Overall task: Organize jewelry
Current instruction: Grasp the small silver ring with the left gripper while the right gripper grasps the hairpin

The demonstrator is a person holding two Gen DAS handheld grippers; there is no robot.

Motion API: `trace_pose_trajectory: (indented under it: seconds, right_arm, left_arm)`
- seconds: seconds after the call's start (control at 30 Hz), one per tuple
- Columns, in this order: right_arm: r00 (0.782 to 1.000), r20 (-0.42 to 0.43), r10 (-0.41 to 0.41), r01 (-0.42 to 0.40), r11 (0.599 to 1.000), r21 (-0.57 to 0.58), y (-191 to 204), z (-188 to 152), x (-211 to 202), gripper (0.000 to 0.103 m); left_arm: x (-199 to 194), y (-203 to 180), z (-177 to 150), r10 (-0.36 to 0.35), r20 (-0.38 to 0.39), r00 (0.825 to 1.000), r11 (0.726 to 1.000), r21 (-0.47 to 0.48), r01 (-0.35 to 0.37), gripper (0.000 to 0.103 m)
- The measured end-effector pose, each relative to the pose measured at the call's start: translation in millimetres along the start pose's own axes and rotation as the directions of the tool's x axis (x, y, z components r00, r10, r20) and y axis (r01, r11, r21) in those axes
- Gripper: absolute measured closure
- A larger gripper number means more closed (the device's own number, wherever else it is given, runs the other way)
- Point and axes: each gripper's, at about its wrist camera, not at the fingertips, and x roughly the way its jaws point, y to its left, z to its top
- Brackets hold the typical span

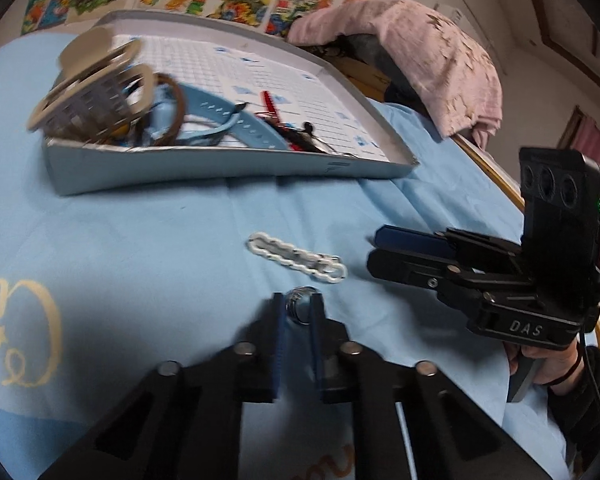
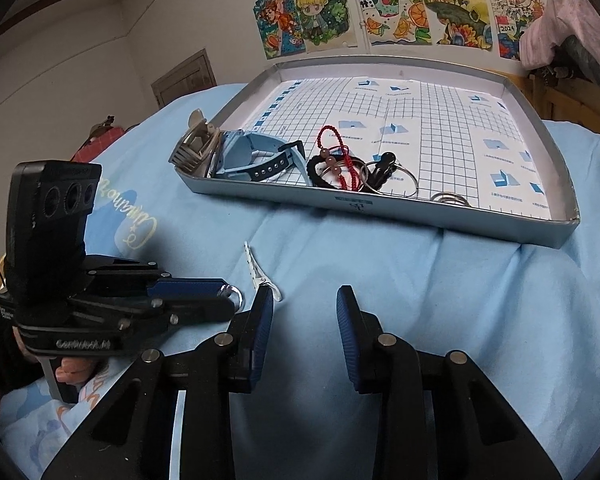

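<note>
Nearest my left wrist camera, at the bottom centre of the frame, my left gripper (image 1: 298, 312) is closed on a small silver ring (image 1: 300, 307), the blue pads pressing it from both sides. Just beyond it, a white chain bracelet (image 1: 296, 257) lies flat on the light blue sheet (image 1: 140, 240) covering the bed. At the right of that frame my right gripper (image 1: 374, 250) comes in from the side, its two fingers drawn near each other; I can make out nothing between them.

From the right wrist camera, the right gripper (image 2: 306, 302) fills the lower centre, its blue pads apart and holding nothing, only sheet showing in the gap. A white hair clip (image 2: 260, 272) lies on the sheet, touching or just beside the tip of the left-hand finger. My left gripper (image 2: 230, 294) sits at the left of the frame with the ring at its tip.

In the upper centre, a shallow grey tray (image 2: 420, 220) lined with gridded paper rests on the sheet. Along its near edge lie a beige claw clip (image 2: 194, 148), a light blue watch (image 2: 256, 152), a red bead string (image 2: 332, 136), a black hair tie (image 2: 320, 174) and wire hoops (image 2: 400, 178). Colourful drawings (image 2: 380, 8) hang on the wall behind.
</note>
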Motion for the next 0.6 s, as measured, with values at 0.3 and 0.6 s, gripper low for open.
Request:
trace_pose_trajectory:
  seconds: [0.3, 0.6]
  right_arm:
    - [0.999, -0.045, 0.013, -0.015, 0.999, -0.051, 12, 4, 13, 0.074]
    - [0.995, -0.103, 0.012, -0.024, 0.993, -0.113, 26, 13, 35, 0.074]
  left_arm:
    - [-5, 9, -7, 0.021, 0.051, 0.999, 0.999, -0.045, -0.019, 0.095]
    - [-11, 25, -13, 0.025, 0.102, 0.995, 0.992, -0.123, -0.013, 0.095]
